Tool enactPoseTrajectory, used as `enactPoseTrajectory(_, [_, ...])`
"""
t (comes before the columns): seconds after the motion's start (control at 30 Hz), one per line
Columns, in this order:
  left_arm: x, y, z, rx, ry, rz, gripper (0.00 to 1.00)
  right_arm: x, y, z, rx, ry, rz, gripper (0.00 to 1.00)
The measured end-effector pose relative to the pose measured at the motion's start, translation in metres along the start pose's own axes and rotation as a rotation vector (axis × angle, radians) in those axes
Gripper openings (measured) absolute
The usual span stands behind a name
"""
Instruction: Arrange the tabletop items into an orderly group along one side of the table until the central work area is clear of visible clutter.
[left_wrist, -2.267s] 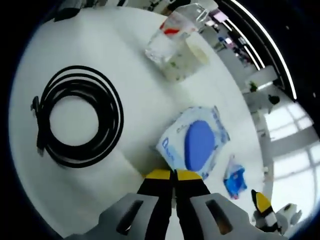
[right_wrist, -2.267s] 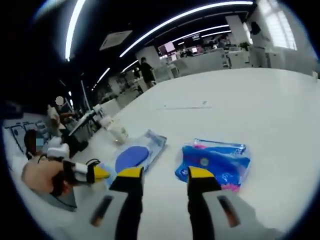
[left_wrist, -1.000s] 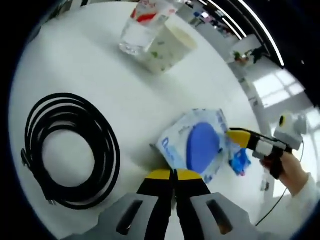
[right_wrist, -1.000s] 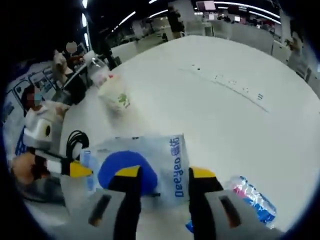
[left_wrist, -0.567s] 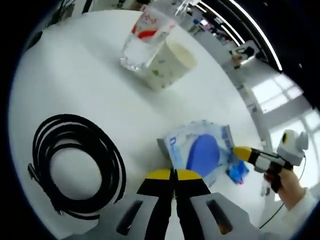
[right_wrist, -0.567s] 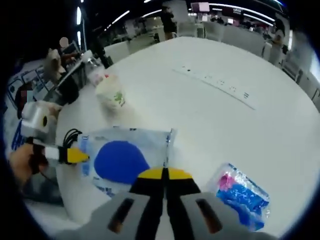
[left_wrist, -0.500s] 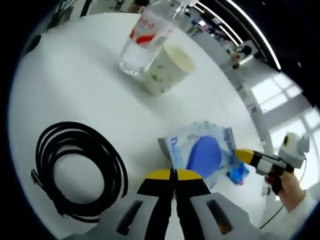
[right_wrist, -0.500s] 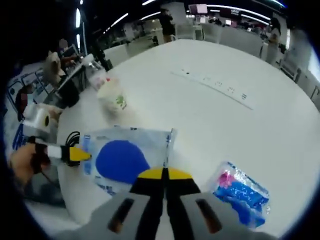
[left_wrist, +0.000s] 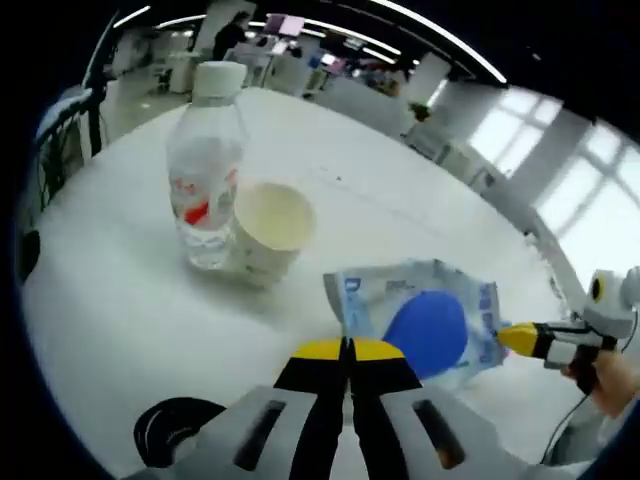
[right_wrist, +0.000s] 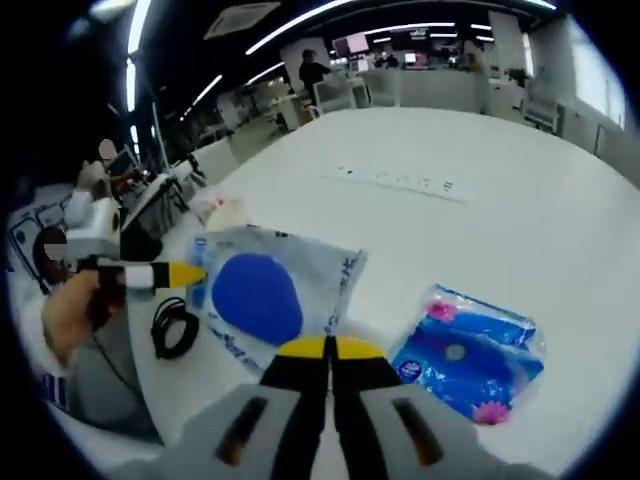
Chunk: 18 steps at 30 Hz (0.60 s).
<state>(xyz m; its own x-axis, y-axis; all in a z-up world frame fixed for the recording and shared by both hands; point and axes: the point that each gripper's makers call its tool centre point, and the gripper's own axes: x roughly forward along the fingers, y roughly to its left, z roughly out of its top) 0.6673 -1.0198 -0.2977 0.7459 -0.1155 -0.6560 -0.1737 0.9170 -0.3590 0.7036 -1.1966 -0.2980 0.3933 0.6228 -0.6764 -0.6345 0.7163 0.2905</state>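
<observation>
Wipes pack (right_wrist: 262, 290) with blue lid, pinched at its edge by right gripper (right_wrist: 330, 347), jaws closed on it. Left gripper (left_wrist: 348, 349) jaws pressed together just beside pack's corner. Ahead-left: water bottle (left_wrist: 207, 165) touching paper cup (left_wrist: 265, 230). Blue tissue pack (right_wrist: 468, 355) right of right gripper.

My left gripper (left_wrist: 347, 349) and my right gripper (right_wrist: 330, 347) both have yellow-tipped black fingers on grey moulded bodies with slotted recesses. Seen from the left gripper view, the right gripper carries black and white bands behind its yellow tip.
</observation>
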Motion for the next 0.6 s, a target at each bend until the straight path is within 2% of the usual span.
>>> enactPoseTrajectory(0.17, [0.01, -0.006, 0.012, 0.052, -0.006, -0.002, 0.0, -0.002, -0.007, 0.008, 0.029, -0.027, -0.034, 0.0])
enactPoseTrajectory(0.37, [0.022, -0.003, 0.024, 0.273, 0.012, 0.064, 0.0, 0.008, -0.006, 0.015, 0.029, -0.03, -0.057, 0.0])
enactPoseTrajectory(0.47, [0.03, 0.001, 0.029, 0.337, 0.01, 0.086, 0.0, 0.014, -0.006, 0.015, 0.001, -0.024, -0.073, 0.0])
enactPoseTrajectory(0.6, [0.041, 0.004, 0.028, 0.341, 0.026, 0.094, 0.0, 0.023, -0.014, 0.015, -0.03, -0.005, -0.11, 0.0])
